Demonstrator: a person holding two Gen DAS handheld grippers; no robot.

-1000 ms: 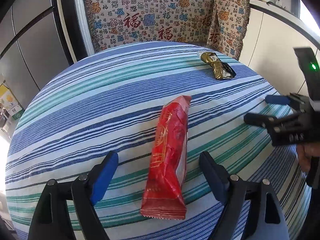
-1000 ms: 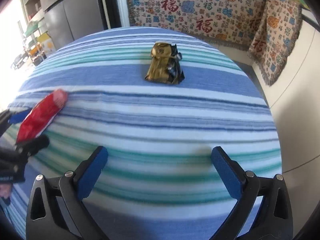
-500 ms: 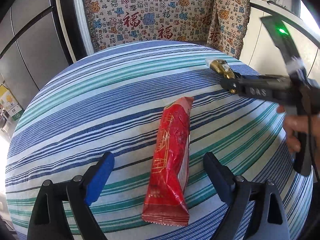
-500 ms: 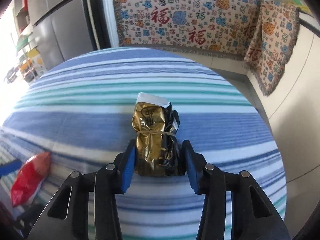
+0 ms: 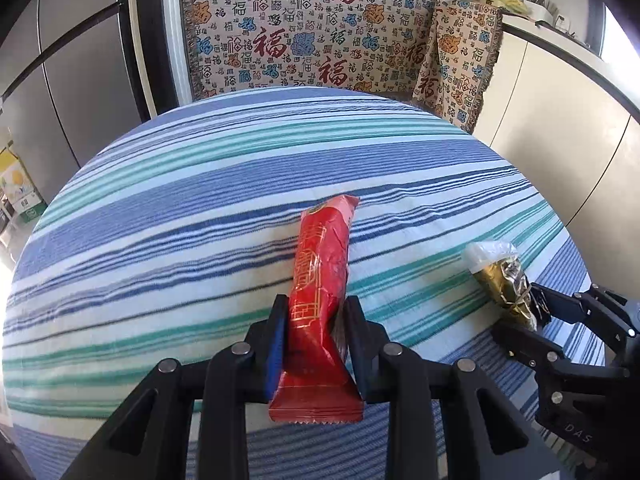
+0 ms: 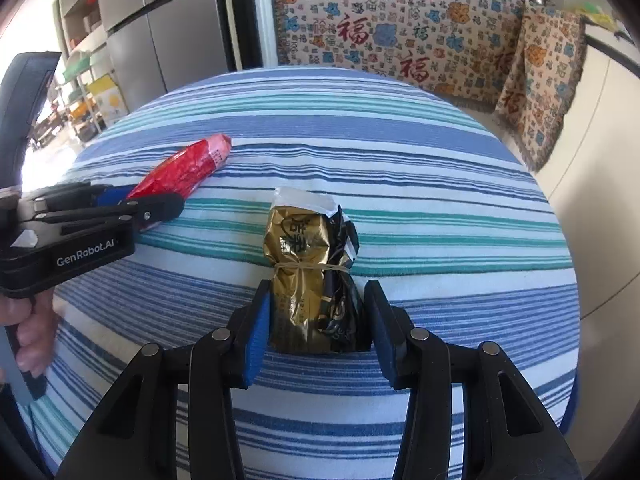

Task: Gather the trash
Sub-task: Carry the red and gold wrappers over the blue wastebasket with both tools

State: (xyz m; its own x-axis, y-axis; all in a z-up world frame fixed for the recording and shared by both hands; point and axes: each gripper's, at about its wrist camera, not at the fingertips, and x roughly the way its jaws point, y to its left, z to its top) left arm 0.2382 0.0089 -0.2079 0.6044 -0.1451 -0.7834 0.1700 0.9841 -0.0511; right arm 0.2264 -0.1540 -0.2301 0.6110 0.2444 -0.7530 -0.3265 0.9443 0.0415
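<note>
A: Entry. Red wrapper (image 5: 320, 280): a long flat foil-film packet with gold print and crimped ends, lying near the middle of the table (image 5: 160, 200), its near end toward our edge. The left gripper (image 5: 316, 320) has its jaws pressed against the packet's two long sides, pinching its lower half. We judge it light, limp and slick, so it may buckle or slide. A hold low on the body, above the crimp, seems sound.

B: Agreed. Gold wrapper (image 6: 308, 280): crumpled metallic foil with a black side, cinched at the waist by a thin elastic band, a torn silver flap at the far end. It sits toward the right edge of the table. The right gripper (image 6: 316, 320) brackets its lower part. The left pad touches; we cannot tell whether the right pad does.

A: We expect it light and springy, crushing easily. Grip below the band.

B: The cloth is woven, striped blue, teal and white, slightly rumpled. A patterned throw (image 5: 320, 40) hangs beyond the far edge.
</note>
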